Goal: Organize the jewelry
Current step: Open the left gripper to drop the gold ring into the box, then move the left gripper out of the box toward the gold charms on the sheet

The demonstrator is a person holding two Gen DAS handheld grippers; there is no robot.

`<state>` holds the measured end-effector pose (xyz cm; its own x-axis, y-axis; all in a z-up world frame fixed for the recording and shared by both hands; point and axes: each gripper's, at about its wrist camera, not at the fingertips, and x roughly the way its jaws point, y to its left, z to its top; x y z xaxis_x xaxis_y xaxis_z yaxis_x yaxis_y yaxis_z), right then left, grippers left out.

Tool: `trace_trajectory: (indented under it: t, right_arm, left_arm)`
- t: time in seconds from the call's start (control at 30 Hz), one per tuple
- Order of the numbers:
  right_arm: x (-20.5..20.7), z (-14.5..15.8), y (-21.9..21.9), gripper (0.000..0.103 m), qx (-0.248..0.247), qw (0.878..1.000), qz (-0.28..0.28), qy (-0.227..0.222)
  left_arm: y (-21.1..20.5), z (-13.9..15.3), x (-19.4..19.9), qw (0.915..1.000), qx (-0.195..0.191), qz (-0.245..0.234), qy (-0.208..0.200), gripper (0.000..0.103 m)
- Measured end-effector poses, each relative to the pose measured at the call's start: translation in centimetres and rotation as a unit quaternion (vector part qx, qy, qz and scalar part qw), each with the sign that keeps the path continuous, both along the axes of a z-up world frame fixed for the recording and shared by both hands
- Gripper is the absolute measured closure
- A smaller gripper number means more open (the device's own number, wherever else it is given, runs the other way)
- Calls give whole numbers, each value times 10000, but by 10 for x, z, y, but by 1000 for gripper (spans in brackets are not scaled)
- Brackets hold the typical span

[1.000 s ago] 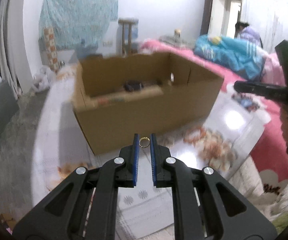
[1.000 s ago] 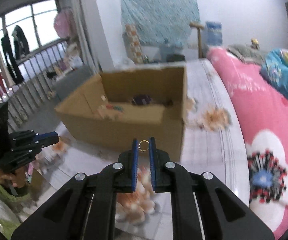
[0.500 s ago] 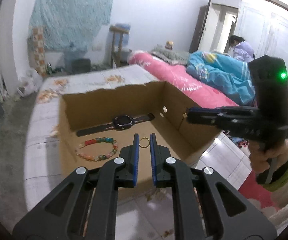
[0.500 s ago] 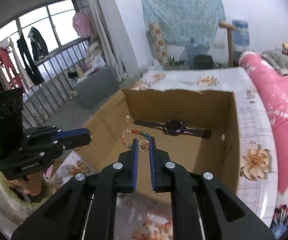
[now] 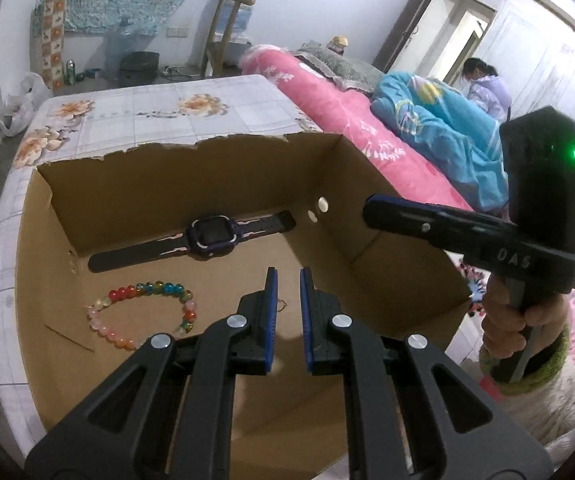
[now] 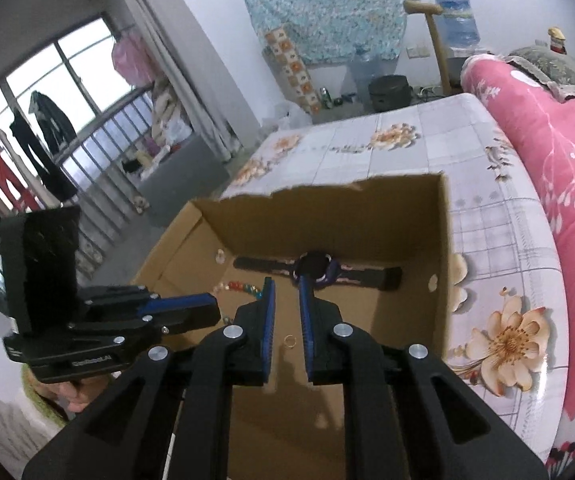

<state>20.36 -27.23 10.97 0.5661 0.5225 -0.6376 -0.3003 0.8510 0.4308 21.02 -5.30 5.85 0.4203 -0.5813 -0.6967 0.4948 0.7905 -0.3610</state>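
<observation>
An open cardboard box [image 5: 167, 176] holds a dark purple watch [image 5: 211, 236] and a coloured bead bracelet [image 5: 147, 312]. My left gripper [image 5: 287, 276] hangs over the box with a narrow gap and nothing between its pads. A small gold ring [image 5: 281, 305] shows below, beside the left finger. My right gripper [image 6: 286, 284] is over the same box [image 6: 327, 208], jaws opening, with nothing between them. A gold ring [image 6: 289, 340] lies lower, towards the box floor. The watch [image 6: 315, 270] and beads [image 6: 243, 286] lie beyond it.
The box stands on a table with a flowered cloth [image 5: 147, 108]. A pink quilt [image 5: 327, 96] and a blue one lie to the right, with a person [image 5: 483, 84] beyond them. In the right wrist view, a window and railing [image 6: 67, 140] are on the left.
Both grippers moved from in front of the box to above its inside. The rings once pinched at the fingertips have left the jaws and now appear smaller and lower.
</observation>
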Motion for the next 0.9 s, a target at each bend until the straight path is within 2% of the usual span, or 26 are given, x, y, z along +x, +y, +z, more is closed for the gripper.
trace_trajectory:
  t: [0.23, 0.37, 0.5, 0.63, 0.77, 0.87, 0.9]
  right_arm:
    - [-8, 17, -17, 87, 158, 9992, -229, -270]
    - [-27, 30, -23, 74, 240, 9984, -283, -430]
    - [-57, 41, -28, 73, 355, 9970, -330, -610]
    - [-102, 44, -33, 73, 541, 9957, -174, -728]
    - [-129, 23, -15, 65, 536, 9970, 462, -310]
    - [-131, -6, 0, 65, 223, 9985, 478, 136]
    - [-124, -19, 2, 65, 216, 9982, 387, 414]
  left_arm:
    - [13, 15, -10, 9995, -116, 217, -205, 93]
    - [26, 33, -27, 9979, -161, 337, -525, 93]
    - [45, 51, -63, 9932, -392, 320, -1048, 93]
    - [67, 54, -109, 9891, -550, 251, -1345, 93]
    - [83, 30, -143, 9897, -677, 258, -1235, 93]
    - [81, -1, -141, 9949, -390, 486, -794, 93]
    - [80, -10, -137, 9956, -273, 576, -682, 93]
